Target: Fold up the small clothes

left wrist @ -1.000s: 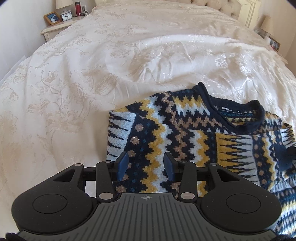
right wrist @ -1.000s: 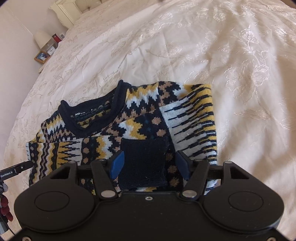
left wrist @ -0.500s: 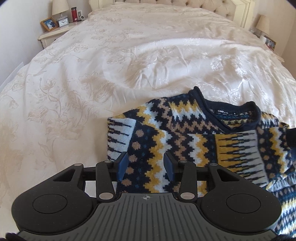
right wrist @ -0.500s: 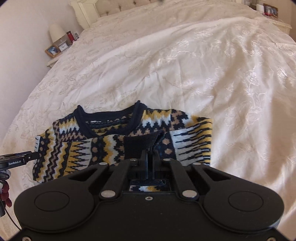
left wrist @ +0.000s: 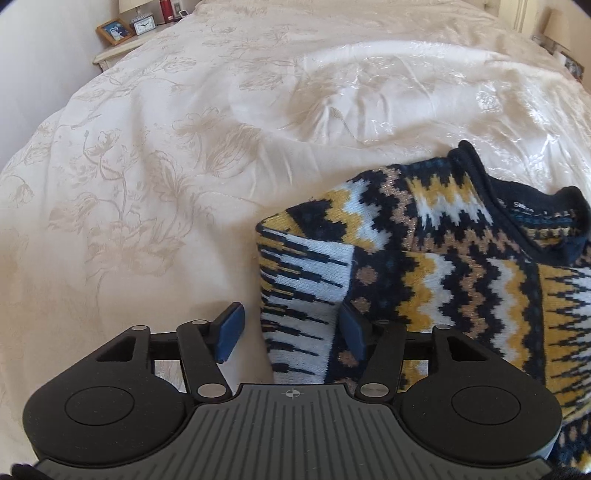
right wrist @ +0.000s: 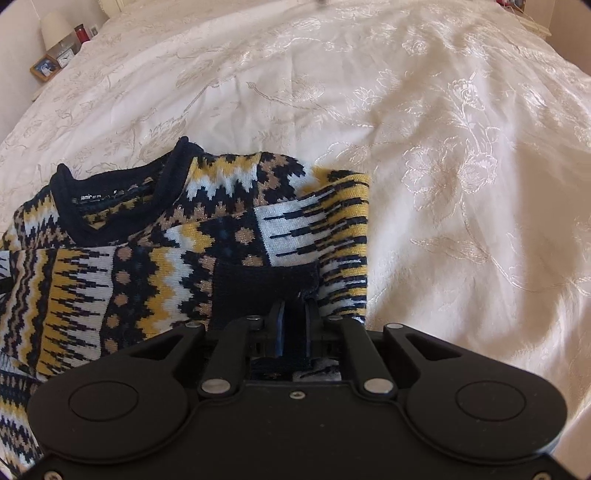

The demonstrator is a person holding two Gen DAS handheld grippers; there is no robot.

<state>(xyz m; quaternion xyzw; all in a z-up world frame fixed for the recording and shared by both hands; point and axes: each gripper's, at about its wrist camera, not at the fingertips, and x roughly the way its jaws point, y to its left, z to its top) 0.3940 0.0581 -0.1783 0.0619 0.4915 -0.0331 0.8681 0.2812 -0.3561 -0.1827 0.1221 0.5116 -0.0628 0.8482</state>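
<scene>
Bedspread (left wrist: 155,155), cream with a pale flower print, covered the whole bed and lay creased toward the middle. At the far left corner stood a nightstand (left wrist: 110,55) with a photo frame (left wrist: 115,30), a clock (left wrist: 144,25) and a red bottle (left wrist: 166,6). On the near side lay the sweater (left wrist: 443,266), sleeves folded in, navy collar (right wrist: 110,199) toward the headboard. Left gripper (left wrist: 291,332) stood wide open, straddling the sweater's left folded edge. Right gripper (right wrist: 293,321) was clamped tight on the navy cuff (right wrist: 266,291) over the sweater's front.
</scene>
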